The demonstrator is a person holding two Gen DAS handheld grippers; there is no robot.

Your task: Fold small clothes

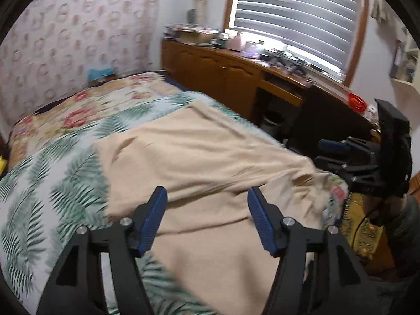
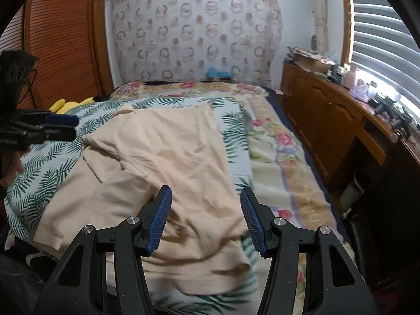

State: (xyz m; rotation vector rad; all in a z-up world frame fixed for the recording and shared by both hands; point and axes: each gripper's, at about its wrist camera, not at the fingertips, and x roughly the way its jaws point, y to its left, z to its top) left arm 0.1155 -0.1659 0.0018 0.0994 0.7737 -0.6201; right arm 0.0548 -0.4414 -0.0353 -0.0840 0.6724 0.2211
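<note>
A beige garment [image 1: 199, 157] lies spread and wrinkled on the bed, partly folded over itself; it also shows in the right wrist view [image 2: 162, 155]. My left gripper [image 1: 207, 207] is open and empty, held above the garment's near part. My right gripper [image 2: 206, 207] is open and empty, above the garment's near edge. The right gripper also shows at the right of the left wrist view [image 1: 330, 152], beyond the garment's right end. The left gripper shows at the left edge of the right wrist view [image 2: 63, 127], above the leaf-print sheet.
The bed carries a leaf-print sheet [image 1: 47, 183] over a floral blanket [image 2: 283, 147]. A wooden cabinet [image 2: 323, 110] with clutter runs along the right side under a window with blinds [image 1: 294, 13]. A patterned cloth [image 2: 194, 31] hangs at the head. Yellow items [image 2: 65, 105] lie at the bed's left.
</note>
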